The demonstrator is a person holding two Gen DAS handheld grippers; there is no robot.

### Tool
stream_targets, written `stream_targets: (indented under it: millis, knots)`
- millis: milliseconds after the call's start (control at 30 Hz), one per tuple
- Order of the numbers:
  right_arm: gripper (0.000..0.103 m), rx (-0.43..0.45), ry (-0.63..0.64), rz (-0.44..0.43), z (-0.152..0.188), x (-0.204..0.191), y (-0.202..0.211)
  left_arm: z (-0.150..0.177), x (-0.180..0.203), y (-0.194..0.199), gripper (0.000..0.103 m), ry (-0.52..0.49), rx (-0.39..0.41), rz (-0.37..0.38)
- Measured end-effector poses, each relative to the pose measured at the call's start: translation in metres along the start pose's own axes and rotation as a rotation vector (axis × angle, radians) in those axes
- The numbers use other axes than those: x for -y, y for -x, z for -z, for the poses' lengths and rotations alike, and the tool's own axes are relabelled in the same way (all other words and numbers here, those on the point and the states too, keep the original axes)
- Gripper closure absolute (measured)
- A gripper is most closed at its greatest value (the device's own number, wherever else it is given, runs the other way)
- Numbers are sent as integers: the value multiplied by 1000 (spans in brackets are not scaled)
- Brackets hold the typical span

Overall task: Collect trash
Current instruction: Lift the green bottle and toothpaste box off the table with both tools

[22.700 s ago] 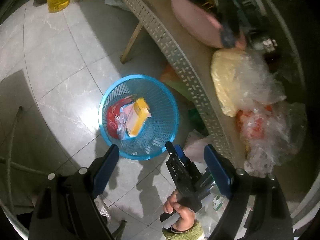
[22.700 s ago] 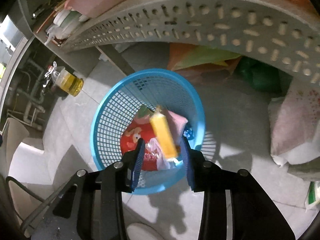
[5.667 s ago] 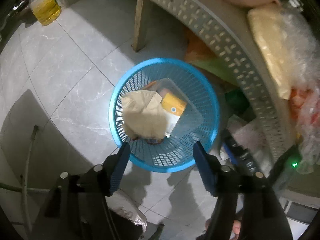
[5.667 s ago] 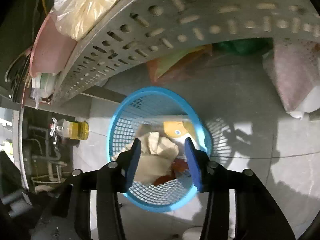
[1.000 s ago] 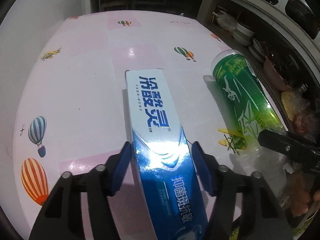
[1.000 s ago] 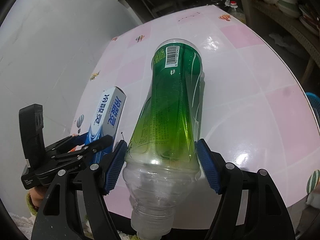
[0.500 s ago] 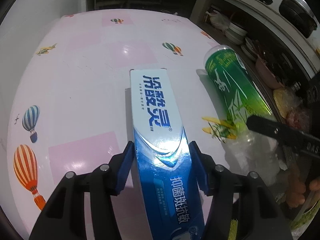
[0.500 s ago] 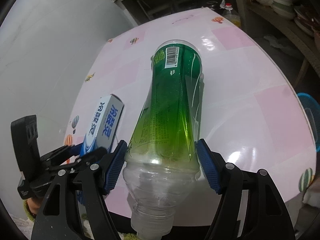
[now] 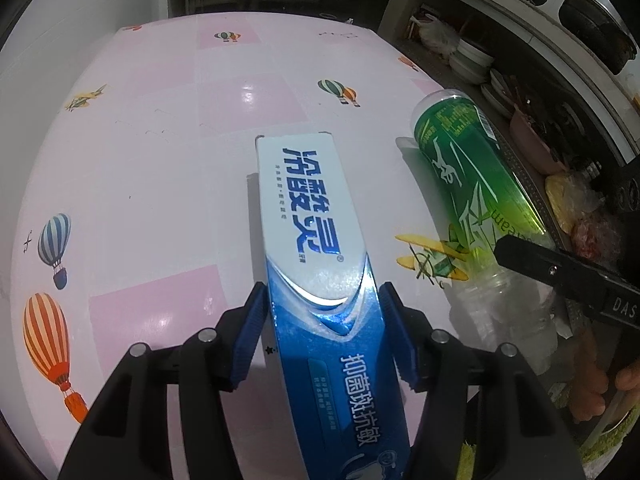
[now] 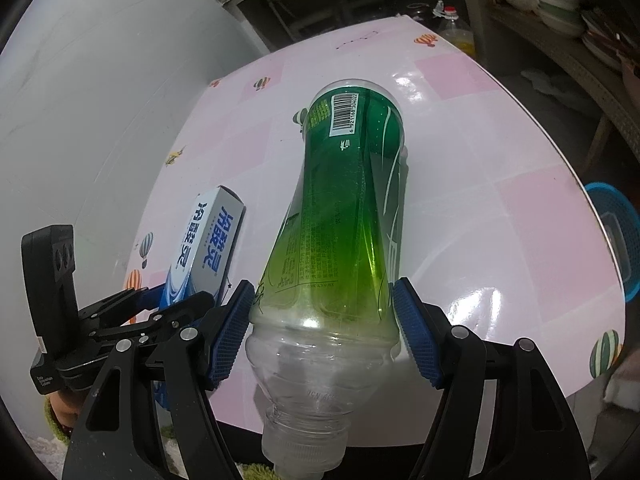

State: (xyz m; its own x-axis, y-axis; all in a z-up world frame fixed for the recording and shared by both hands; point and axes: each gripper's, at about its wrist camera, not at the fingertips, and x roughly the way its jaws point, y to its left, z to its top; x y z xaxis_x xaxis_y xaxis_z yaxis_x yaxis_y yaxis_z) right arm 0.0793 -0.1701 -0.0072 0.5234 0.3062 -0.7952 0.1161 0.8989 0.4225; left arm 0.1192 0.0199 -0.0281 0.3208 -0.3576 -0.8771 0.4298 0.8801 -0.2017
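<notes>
My left gripper [image 9: 322,312] is shut on a blue and white toothpaste box [image 9: 310,216], held lengthwise just above the pink table [image 9: 140,168]. My right gripper [image 10: 322,312] is shut on an empty green plastic bottle [image 10: 344,208], neck toward the camera, base pointing away over the table. The bottle also shows in the left wrist view [image 9: 476,184], to the right of the box. The box also shows in the right wrist view [image 10: 208,248], to the left of the bottle, in the left gripper. The blue trash basket [image 10: 618,240] peeks out beyond the table's right edge, on the floor.
The pink tablecloth [image 10: 480,152] has balloon and plane prints. A white wall [image 10: 80,100] stands at the left. A shelf with stacked dishes [image 9: 472,64] and bags lies beyond the table's right side. An oil bottle [image 10: 454,30] stands on the floor behind the table.
Both grippers have closed fully on their objects and lifted them slightly off the table. The views have pulled back a little, and the blue basket shows more at the right.
</notes>
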Motion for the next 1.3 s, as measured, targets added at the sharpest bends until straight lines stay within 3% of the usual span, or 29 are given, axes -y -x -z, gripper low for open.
stream_targets:
  millis: [1300]
  knots:
    - [35,0,-2,-4,0,0,0,-9,3,-8,45,-22,8,-22]
